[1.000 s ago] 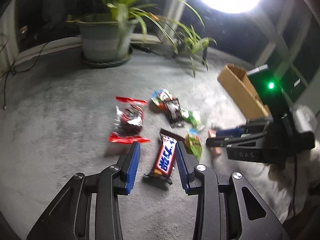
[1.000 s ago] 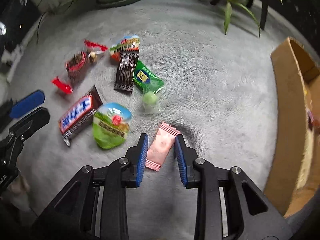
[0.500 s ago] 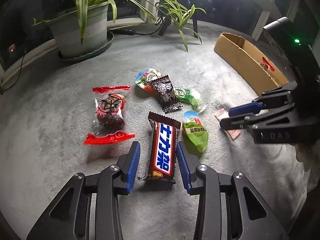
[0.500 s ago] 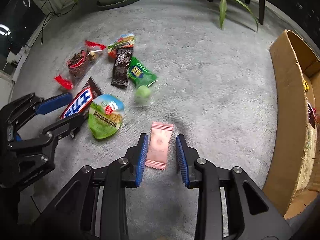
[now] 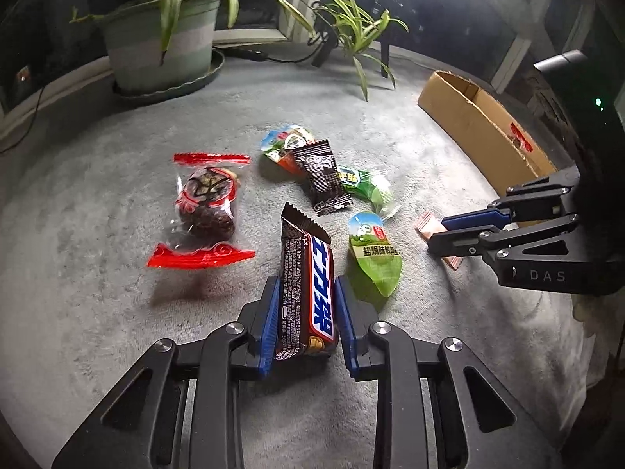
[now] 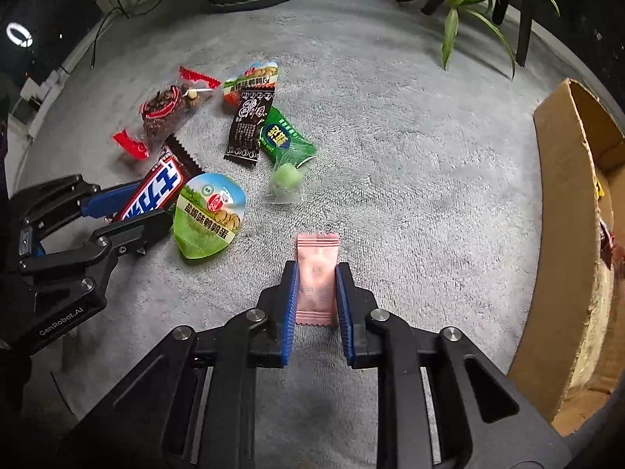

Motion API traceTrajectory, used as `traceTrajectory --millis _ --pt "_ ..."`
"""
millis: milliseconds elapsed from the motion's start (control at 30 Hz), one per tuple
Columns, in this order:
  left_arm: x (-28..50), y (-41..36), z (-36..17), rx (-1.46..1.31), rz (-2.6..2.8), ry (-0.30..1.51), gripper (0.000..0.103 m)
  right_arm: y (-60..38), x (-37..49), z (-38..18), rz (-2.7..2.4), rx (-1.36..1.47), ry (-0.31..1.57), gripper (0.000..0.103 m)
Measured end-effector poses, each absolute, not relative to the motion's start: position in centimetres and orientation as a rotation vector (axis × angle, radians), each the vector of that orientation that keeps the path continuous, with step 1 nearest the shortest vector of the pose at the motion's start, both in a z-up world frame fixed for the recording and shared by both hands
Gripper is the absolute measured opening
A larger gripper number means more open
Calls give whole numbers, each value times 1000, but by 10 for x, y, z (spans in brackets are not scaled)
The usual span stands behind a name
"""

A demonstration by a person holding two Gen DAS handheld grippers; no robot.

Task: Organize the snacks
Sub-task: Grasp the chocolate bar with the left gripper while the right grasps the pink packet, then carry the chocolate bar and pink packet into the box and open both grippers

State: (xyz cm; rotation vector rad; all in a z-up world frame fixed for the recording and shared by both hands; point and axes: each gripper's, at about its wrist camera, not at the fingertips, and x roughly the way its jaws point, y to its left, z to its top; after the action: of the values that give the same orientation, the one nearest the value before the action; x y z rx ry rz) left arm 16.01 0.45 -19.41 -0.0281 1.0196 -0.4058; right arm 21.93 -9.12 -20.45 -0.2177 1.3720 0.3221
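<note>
Two grips at once. Between the pads of the left gripper (image 5: 306, 312), a dark chocolate bar (image 5: 308, 285), clamped by its long sides near the lower end, probably so as to lift it lengthwise without crushing. Between the pads of the right gripper (image 6: 317, 297), a pink sachet (image 6: 317, 273), pinched in the same way on both edges, above the grey carpet (image 6: 410, 164). Just right of the left gripper, a green pouch (image 5: 375, 258), clear of the pads. Ahead, a black sachet (image 5: 322, 179) overlapping a green candy pack (image 5: 367, 187); ahead-left, a clear bag with red ends (image 5: 205, 203). Well to the right of the right gripper, an open cardboard box (image 6: 566, 195), likely the place for sorted snacks. Farthest ahead, a potted plant (image 5: 164, 54).
</note>
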Motion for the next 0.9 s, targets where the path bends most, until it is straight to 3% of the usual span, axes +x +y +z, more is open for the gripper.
traceTrajectory --millis 500,900 --pt "144 18 -164 -127 -375 963 26 -149 213 -155 364 -107 1255 19" --pt "142 -31 -126 -155 -427 891 26 -238 201 -89 265 -58 1150 19"
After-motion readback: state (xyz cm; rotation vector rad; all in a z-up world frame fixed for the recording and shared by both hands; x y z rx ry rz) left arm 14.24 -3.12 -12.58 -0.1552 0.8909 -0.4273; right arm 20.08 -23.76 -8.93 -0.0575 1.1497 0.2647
